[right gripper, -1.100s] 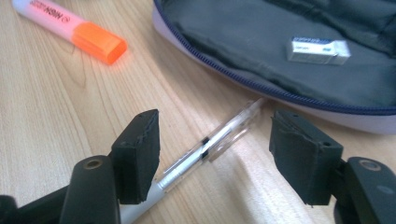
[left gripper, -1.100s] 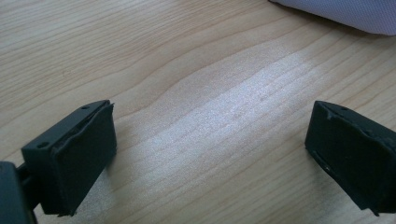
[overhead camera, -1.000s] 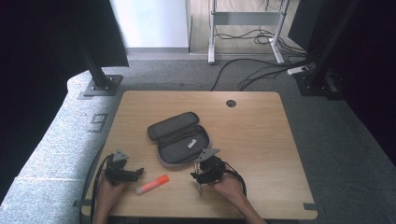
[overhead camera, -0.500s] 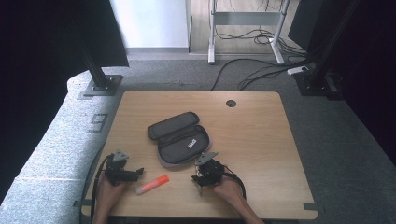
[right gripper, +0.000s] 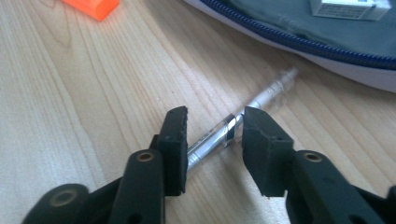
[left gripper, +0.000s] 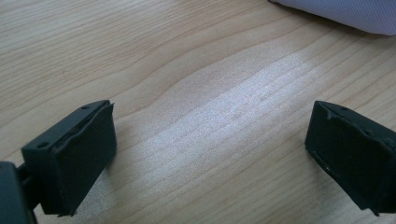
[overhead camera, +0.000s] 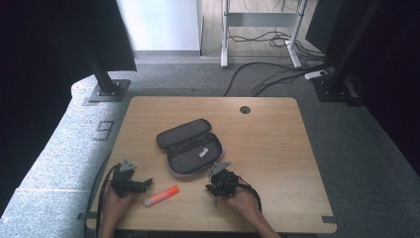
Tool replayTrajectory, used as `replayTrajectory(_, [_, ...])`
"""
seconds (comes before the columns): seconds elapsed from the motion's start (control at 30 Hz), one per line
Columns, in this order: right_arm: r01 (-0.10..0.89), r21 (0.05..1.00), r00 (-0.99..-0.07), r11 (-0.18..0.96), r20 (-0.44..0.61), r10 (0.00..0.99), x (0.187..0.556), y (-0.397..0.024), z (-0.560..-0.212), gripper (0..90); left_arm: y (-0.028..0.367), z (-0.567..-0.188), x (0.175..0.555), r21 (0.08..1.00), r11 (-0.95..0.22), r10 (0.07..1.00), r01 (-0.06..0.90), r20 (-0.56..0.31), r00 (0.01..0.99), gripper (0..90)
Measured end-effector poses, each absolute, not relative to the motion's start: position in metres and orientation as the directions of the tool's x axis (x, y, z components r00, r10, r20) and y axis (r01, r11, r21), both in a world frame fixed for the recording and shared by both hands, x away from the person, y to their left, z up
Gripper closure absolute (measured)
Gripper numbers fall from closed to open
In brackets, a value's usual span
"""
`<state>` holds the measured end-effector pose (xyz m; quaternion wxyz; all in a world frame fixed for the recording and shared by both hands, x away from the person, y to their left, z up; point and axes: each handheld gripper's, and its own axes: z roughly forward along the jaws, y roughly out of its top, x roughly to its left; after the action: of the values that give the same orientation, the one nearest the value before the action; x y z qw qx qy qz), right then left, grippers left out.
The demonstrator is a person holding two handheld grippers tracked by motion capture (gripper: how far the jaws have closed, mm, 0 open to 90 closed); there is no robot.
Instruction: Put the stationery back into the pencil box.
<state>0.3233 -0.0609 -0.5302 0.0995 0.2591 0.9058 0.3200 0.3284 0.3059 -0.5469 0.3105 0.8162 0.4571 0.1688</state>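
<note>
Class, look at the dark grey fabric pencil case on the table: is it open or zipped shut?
Open. The dark grey fabric pencil case lies spread in two halves, its blue zipper undone, with a small white box lying inside.

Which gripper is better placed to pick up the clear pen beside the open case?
Right. The right gripper has the pen between its jaws, which have just been closing. The left gripper stands open over bare table.

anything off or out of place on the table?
Nothing damaged or spilled. The pencil case lies unzipped and open, an orange marker lies loose near it, and a clear pen lies on the wood between the right gripper jaws, which have just been closing.
</note>
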Motion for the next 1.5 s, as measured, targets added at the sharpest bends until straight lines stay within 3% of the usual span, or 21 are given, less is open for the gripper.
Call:
replayTrajectory(0.67, [0.425, 0.62, -0.854, 0.66, 0.032, 0.52, 0.318, -0.062, -0.532, 78.3, 0.306, -0.547, 0.328, 0.661, -0.389, 0.851, 0.641, -0.007, 0.524, 1.8])
replayTrajectory(1.5, [0.387, 0.648, -0.869, 0.656, 0.018, 0.495, 0.32, -0.074, -0.493, 78.6, 0.306, -0.547, 0.328, 0.661, -0.389, 0.851, 0.641, -0.008, 0.525, 1.8])
